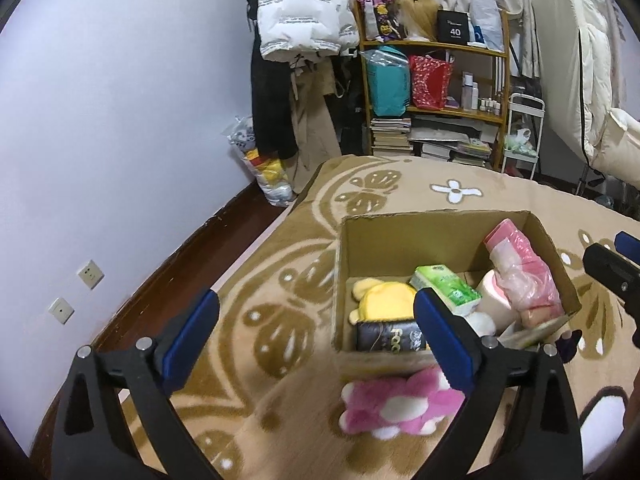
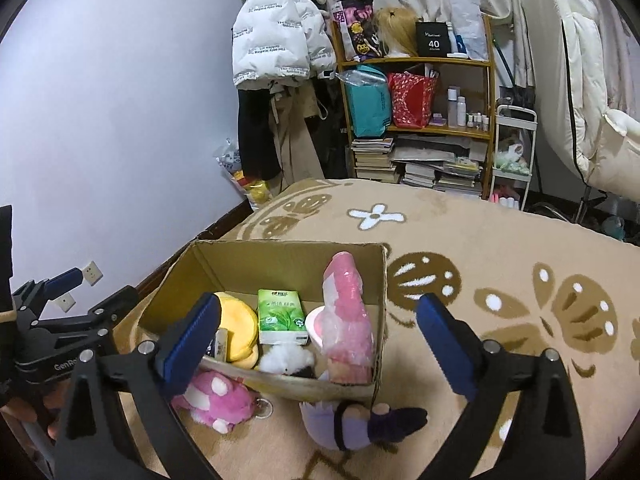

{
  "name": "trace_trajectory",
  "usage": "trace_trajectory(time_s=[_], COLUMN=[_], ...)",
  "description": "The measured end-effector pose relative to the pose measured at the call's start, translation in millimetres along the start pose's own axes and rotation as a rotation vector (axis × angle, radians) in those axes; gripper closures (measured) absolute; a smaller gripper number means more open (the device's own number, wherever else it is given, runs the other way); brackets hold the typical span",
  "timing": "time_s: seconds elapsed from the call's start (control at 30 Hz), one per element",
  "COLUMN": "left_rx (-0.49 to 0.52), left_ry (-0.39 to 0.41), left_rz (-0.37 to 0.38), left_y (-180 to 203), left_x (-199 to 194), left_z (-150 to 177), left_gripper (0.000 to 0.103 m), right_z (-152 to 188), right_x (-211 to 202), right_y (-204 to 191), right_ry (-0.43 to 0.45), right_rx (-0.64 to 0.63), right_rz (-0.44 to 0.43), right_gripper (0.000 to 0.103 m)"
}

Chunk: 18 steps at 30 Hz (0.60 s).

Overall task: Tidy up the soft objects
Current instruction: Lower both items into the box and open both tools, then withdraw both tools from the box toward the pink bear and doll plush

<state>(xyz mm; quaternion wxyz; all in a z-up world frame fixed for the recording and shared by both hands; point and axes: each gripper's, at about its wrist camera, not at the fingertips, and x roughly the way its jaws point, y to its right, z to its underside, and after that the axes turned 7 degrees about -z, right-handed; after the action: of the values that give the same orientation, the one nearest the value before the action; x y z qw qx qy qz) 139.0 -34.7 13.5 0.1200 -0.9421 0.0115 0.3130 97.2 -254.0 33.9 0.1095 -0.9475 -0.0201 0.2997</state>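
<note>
Sitting on a tan blanket [image 2: 460, 232] with brown butterflies: a cardboard box [image 2: 280, 258], open on top, its far wall standing taller than the things inside. Plenty of bare blanket lying at 3 o'clock of the box, and a wall and dark floor edge running close by at 9 o'clock.

Reading "40" on a black card [image 2: 433, 40] far back on the shelf [image 2: 416, 62], and "GenRo" on the left gripper [image 2: 60, 280]. Showing green leaves and tiny print too small to read: a tissue pack [image 2: 280, 316] inside the box.

Lying just outside the box's near wall: a pink plush [image 1: 396, 404], at 5 o'clock between the left gripper's blue pads, not touching. Spreading wide and holding nothing. Lying at 6 o'clock under the right gripper [image 2: 316, 320]: a purple plush [image 2: 360, 420]. Spreading wide too, holding nothing.
</note>
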Motion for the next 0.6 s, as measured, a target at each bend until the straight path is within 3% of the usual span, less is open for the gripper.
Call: trace_trajectory(time_s=[0.6], left_rx=[0.02], left_ry=[-0.026], left_rz=[-0.004], left_y=[-14], left_x=[-31], left_z=[25], left_gripper=[0.005], right_z=[18], right_x=[-36], right_y=[-3], right_ry=[-0.011], right_rx=[0.006], right_rz=[0.023], right_gripper=[0.0])
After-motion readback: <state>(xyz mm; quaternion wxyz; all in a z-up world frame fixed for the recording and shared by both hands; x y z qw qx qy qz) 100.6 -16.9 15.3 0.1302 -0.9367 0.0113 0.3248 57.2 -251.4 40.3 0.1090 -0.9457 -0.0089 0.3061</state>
